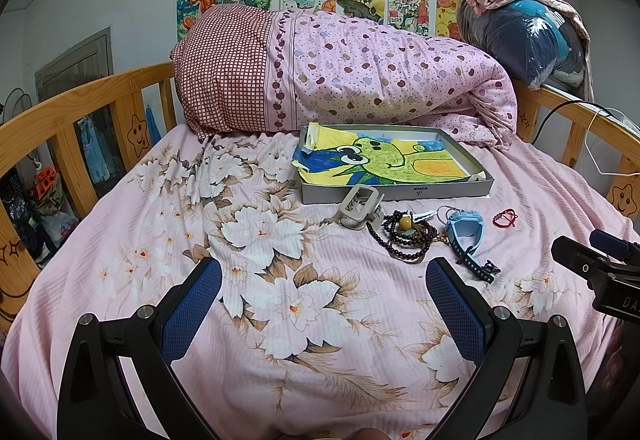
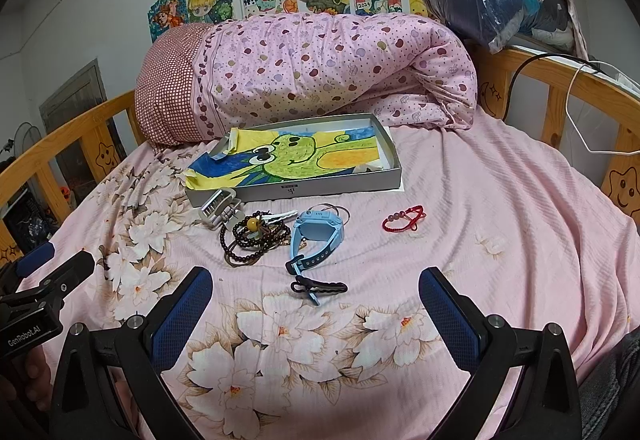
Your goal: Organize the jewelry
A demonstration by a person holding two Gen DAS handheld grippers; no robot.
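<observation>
- Both tools idle over the bed: my left gripper (image 1: 324,300) and right gripper (image 2: 316,304) spread wide, nothing between the pads.
- Jewelry lies ahead of both, short of the grey tray (image 2: 394,175): bead strands (image 2: 256,236) touching a grey claw clip (image 2: 220,209); blue watch (image 2: 316,236) just beside them, straight ahead of my right tool; black hair clip (image 2: 320,288) nearest it; red cord bracelet (image 2: 404,217) apart, ahead-right.
- Handling, my guess: beads light, limp, prob. slippery, so pinch a bunched section; watch stiffer, take the strap; cord bracelet thin, pinch at its beads.
- Tray holds a frog drawing (image 2: 304,155); what's under it I can't tell.
- Surface: soft pink floral sheet (image 2: 500,240), will sag under pressure.
- Room: rolled quilt (image 2: 312,71) beyond the tray, wooden rails (image 2: 560,87) on both sides, drawings on the wall.
</observation>
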